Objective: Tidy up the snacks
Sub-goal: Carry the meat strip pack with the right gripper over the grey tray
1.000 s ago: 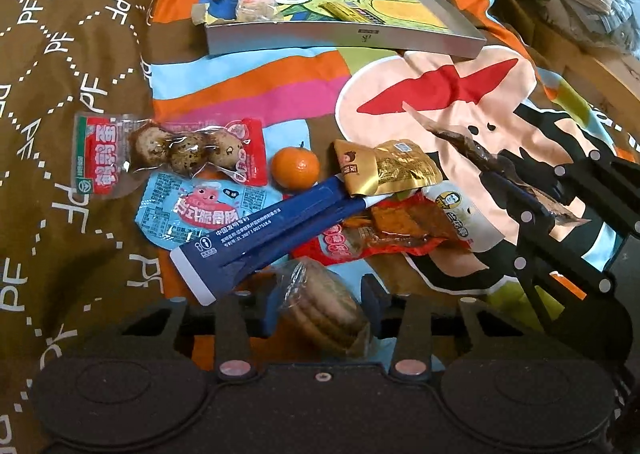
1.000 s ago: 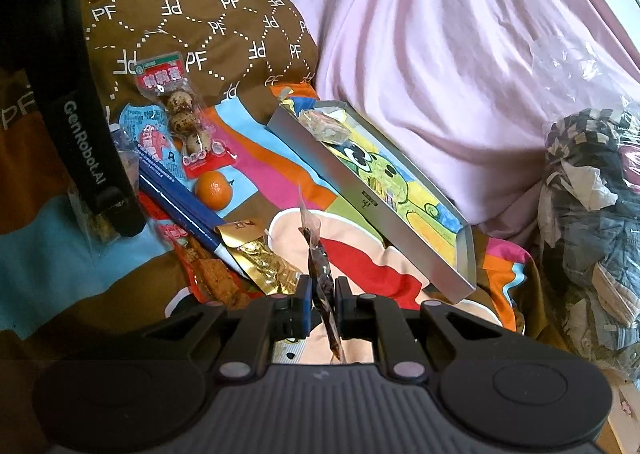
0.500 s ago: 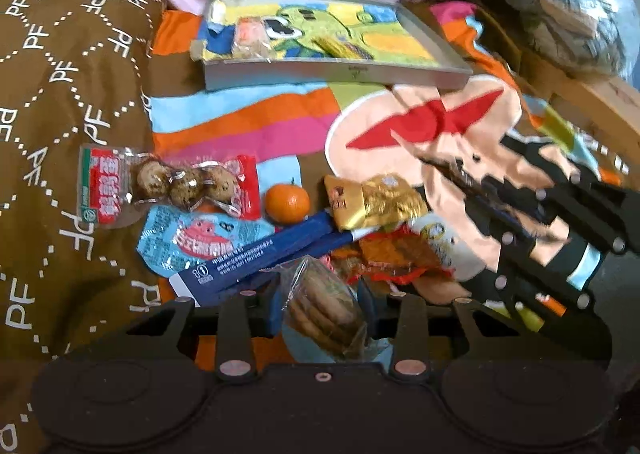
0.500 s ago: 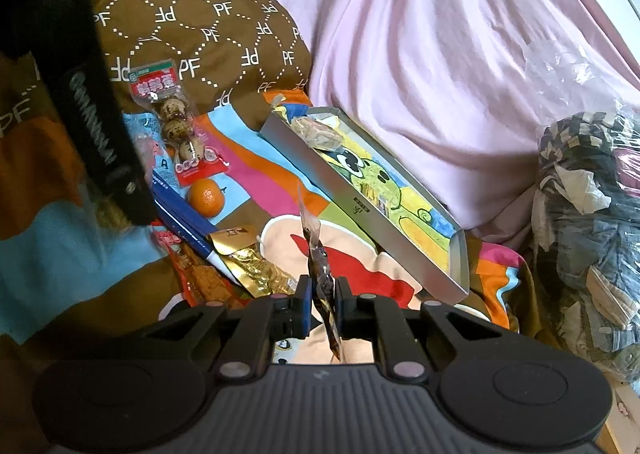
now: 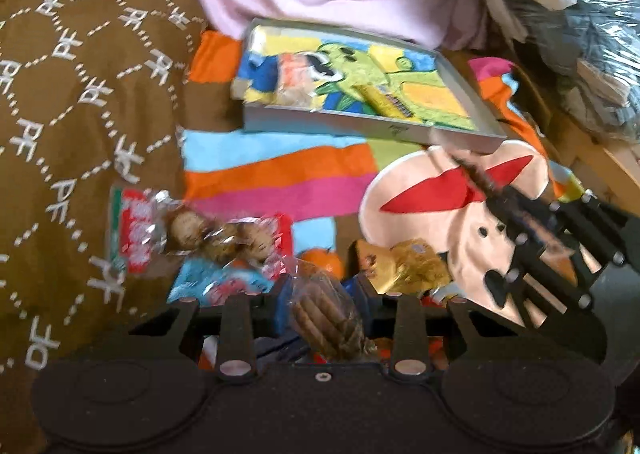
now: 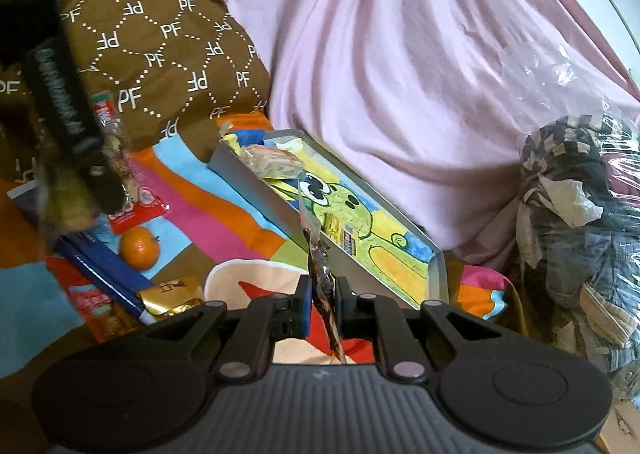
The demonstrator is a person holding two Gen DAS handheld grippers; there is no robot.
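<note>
We see the right gripper clenched on a dark snack strip, upright between its fingers, long axis vertical, short of the tray; the left gripper is closing on a cookie packet.

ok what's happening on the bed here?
A person is sorting snacks into the cartoon-printed tray. The left hand-held gripper is closing on a clear pack of biscuits; the right hand-held gripper pinches a thin dark snack packet. A mandarin and other packets lie on the blanket.

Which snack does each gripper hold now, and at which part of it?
The left gripper, jaws closing, grips a clear biscuit packet across its middle. The right gripper pinches a thin dark snack sachet near its lower part.
</note>
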